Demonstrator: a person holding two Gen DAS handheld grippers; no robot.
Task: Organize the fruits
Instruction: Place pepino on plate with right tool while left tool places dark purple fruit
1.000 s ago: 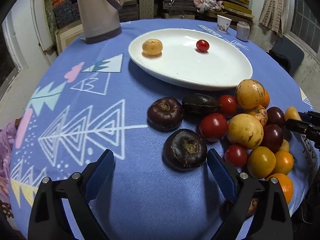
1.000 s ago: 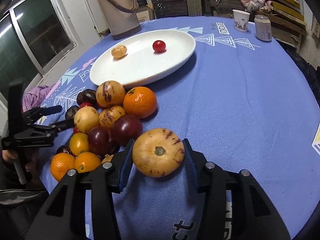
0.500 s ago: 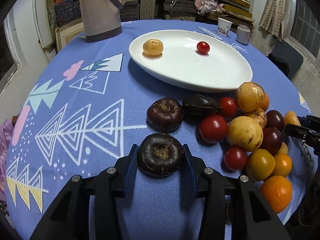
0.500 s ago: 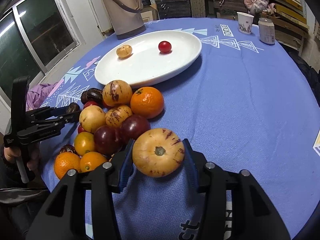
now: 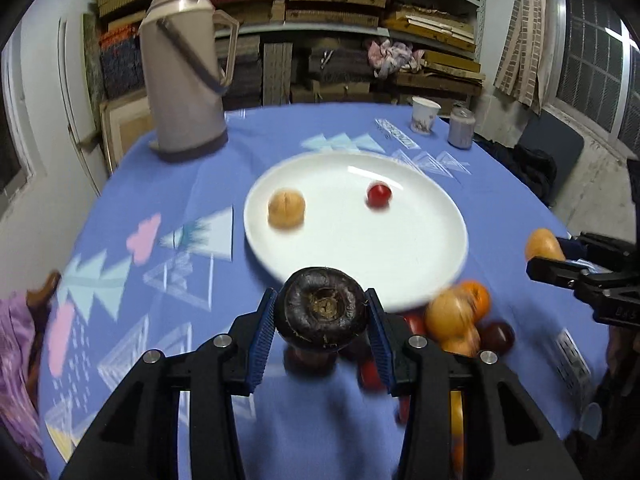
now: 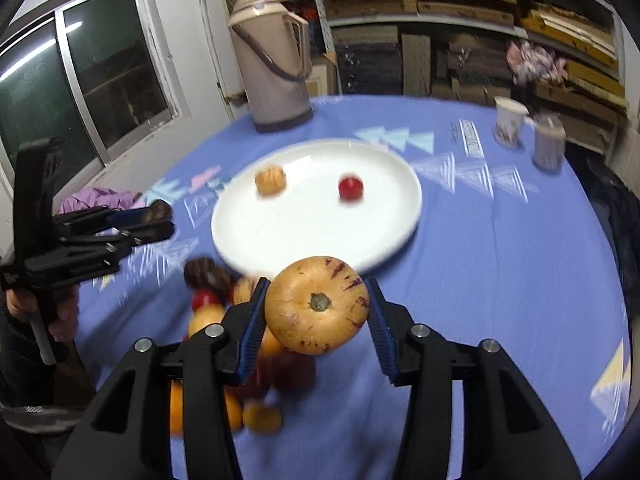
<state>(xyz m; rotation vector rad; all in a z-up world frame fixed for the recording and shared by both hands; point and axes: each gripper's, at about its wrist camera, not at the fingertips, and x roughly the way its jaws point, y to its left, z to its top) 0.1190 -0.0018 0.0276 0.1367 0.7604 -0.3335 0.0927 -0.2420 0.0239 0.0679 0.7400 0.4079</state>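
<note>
In the left wrist view we see our left gripper (image 5: 322, 318) at the bottom centre of the frame, its blue pads clamped on both sides of a dark brown fruit (image 5: 321, 311), which is held above the blue tablecloth (image 5: 200, 168). Behind it, in the middle of the frame, lies the white plate (image 5: 400, 256) with a small tan fruit (image 5: 286, 213) and a small red fruit (image 5: 378, 195) on it, well apart from each other. To the lower right of the plate a blurred pile of fruits (image 5: 460, 320) rests on the cloth. A thermos (image 5: 184, 80) stands in the upper left. At the right edge we see our right gripper (image 5: 560, 260) with a yellow fruit between its fingers. In the right wrist view the right gripper (image 6: 317, 312) is at the bottom centre, clamped on a yellow fruit with purple streaks (image 6: 316, 305), also lifted off the cloth. The plate (image 6: 280, 236) is behind it, the pile (image 6: 224, 320) is in the lower left, and the left gripper (image 6: 156, 222) shows at the left edge, with the dark fruit at its tips.
</note>
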